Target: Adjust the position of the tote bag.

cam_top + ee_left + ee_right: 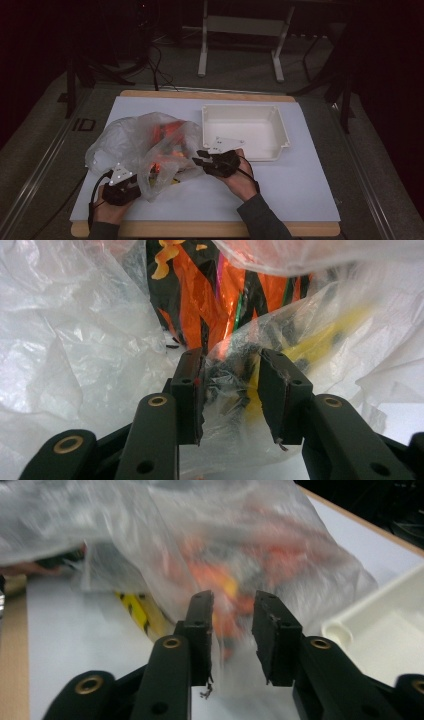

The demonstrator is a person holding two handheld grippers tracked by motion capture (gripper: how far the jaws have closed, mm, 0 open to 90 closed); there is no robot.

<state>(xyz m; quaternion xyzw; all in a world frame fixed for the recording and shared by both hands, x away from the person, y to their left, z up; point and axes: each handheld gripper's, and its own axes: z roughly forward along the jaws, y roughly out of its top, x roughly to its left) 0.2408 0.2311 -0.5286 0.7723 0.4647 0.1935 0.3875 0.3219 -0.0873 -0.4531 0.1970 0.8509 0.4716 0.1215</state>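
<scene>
Two grippers working at a clear plastic bag of snack packets, lower left of the white mat.

Nearest, at the bottom left of the high view, the left gripper point(131, 184) has its jaws parted with a fold of the plastic bag point(135, 145) between them, not visibly pinched. The right gripper point(201, 159), lower centre, stands released, nothing between its jaws. The bag looks light, limp and slippery, so it will likely crumple and slide; a gathered fold at the rim seems the best hold. Orange packets point(210, 295) show through it. Beyond, right of centre, sits a white tray point(280, 131) on the white mat point(300, 185); the dim room with a table frame point(240, 30) lies behind.
</scene>
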